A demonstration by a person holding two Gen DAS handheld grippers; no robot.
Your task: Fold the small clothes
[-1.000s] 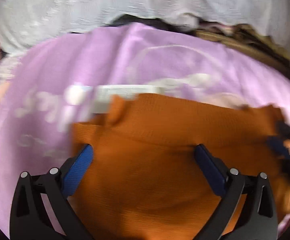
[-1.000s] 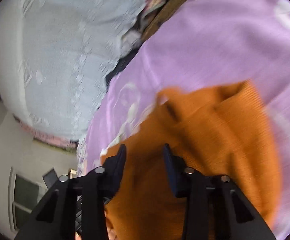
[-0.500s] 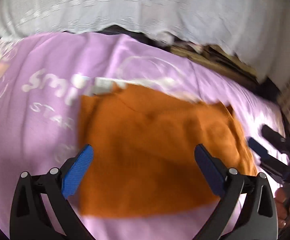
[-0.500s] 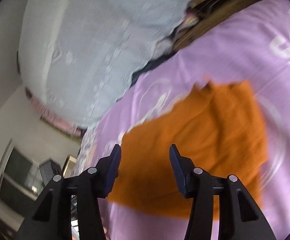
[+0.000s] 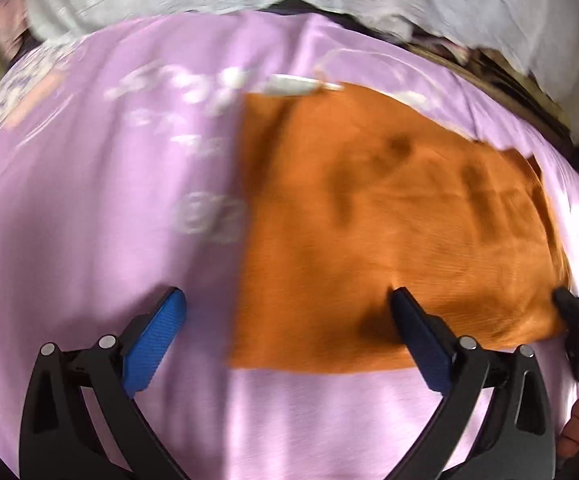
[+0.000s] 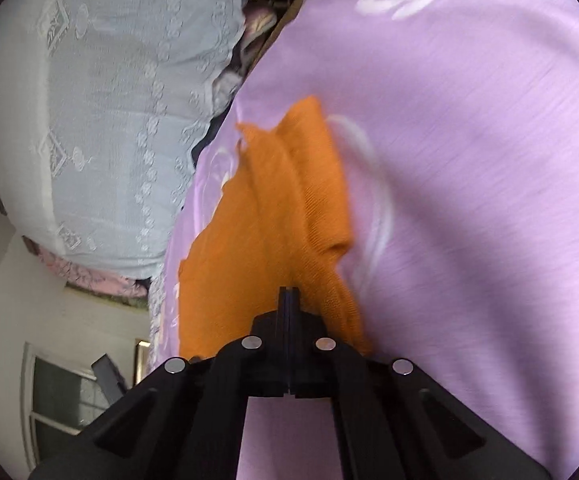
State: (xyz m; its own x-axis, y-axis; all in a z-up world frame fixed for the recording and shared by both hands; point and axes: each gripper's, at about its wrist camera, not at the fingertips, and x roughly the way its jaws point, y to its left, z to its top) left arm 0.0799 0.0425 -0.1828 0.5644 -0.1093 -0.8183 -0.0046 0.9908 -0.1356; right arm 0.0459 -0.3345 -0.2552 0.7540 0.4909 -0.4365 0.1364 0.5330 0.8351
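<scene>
Left wrist view only: whole orange garment [image 5: 393, 232] spread on the lilac printed sheet [image 5: 89, 208]; right gripper [image 5: 569, 312] at its far right corner.
Right wrist view only: right gripper [image 6: 289, 294] just closed, jaws together, seemingly pinching the garment's [image 6: 273, 216] near edge.
Left gripper [image 5: 289, 320]: jaws wide apart, empty, straddling the garment's near-left corner.
Long axis: crosswise to the left jaws; running away from the right jaws.
Look: ribbed orange knit, flat, folded, slightly creased.
</scene>
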